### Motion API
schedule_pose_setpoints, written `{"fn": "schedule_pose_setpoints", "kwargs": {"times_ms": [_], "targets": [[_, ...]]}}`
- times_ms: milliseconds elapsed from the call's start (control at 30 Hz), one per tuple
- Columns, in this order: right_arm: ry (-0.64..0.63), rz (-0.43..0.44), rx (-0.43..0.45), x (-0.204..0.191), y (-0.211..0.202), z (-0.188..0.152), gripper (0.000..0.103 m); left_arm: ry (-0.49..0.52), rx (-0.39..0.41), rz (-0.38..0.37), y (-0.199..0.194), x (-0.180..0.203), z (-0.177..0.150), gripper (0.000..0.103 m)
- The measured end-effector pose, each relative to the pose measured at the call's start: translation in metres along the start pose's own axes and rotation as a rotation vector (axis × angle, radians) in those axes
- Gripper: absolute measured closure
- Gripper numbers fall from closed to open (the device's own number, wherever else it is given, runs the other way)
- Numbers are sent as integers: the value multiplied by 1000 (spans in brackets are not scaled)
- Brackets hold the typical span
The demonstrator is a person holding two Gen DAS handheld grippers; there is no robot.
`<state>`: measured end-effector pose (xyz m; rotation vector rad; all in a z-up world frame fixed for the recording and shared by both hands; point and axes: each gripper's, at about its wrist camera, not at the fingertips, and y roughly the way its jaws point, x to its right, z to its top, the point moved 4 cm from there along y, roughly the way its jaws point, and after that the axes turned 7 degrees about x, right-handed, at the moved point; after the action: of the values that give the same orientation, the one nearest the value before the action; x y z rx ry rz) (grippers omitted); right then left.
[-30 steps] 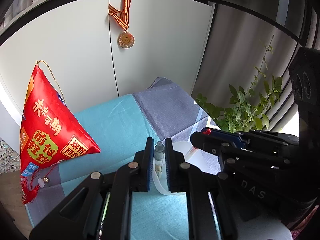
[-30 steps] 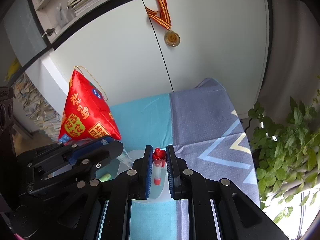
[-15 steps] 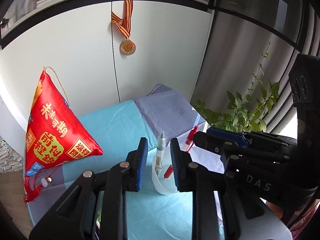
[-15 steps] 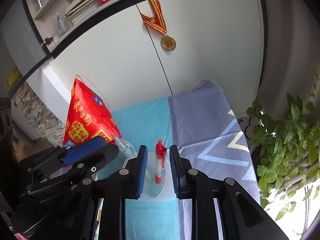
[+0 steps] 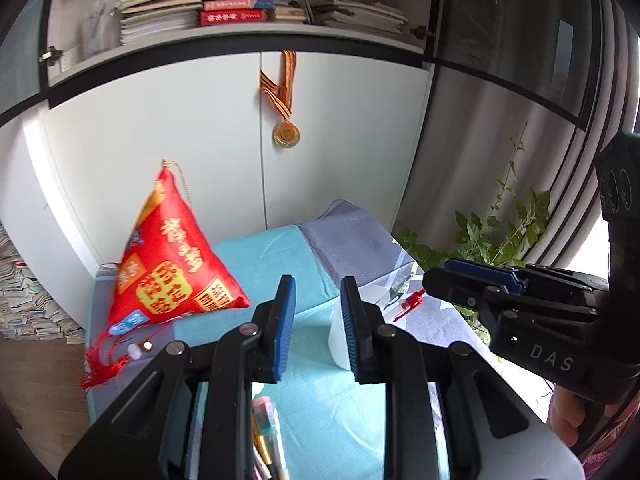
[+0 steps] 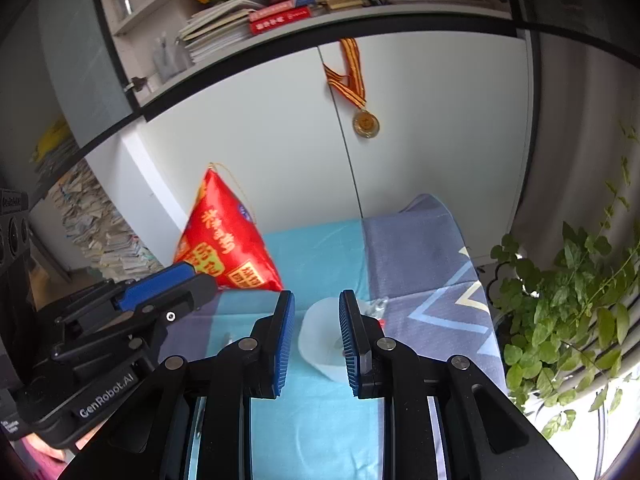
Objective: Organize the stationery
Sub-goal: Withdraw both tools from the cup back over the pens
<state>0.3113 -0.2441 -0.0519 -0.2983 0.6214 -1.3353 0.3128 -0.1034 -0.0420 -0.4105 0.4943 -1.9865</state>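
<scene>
Both hand-held grippers, left [image 5: 318, 320] and right [image 6: 317, 330], tilt downward, spread and seemingly empty.

Tablecloth [image 6: 320, 256] turquoise and grey-blue, pale chevron lines. Cushion [image 5: 168, 268] red, yellow characters. Cup [image 6: 320, 340] translucent white. Pen [image 5: 408, 306] red. Medal [image 5: 286, 135] gold, ribbon red-and-gold striped.

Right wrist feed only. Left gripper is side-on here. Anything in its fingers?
Observer: No. The left gripper has just been opening; nothing sits between its fingers.
Operator: Where's the red pen? I see only a speck.
Observer: The red pen sticks out past the right rim of the cup.
Operator: Any stationery still out?
Observer: Yes, more pens lie on the cloth, below the left gripper.
</scene>
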Motion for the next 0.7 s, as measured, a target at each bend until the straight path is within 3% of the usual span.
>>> {"fn": "schedule_pose_setpoints", "kwargs": {"times_ms": [333, 567, 700], "targets": [[-56, 27, -25, -40, -25, -24, 80, -43, 15, 72, -52, -35, -39, 79], [-31, 29, -101, -45, -21, -61, 80, -82, -84, 113, -51, -60, -97, 79], [-24, 27, -192, -47, -5, -91, 80, -88, -158, 156, -37, -72, -128, 79]]}}
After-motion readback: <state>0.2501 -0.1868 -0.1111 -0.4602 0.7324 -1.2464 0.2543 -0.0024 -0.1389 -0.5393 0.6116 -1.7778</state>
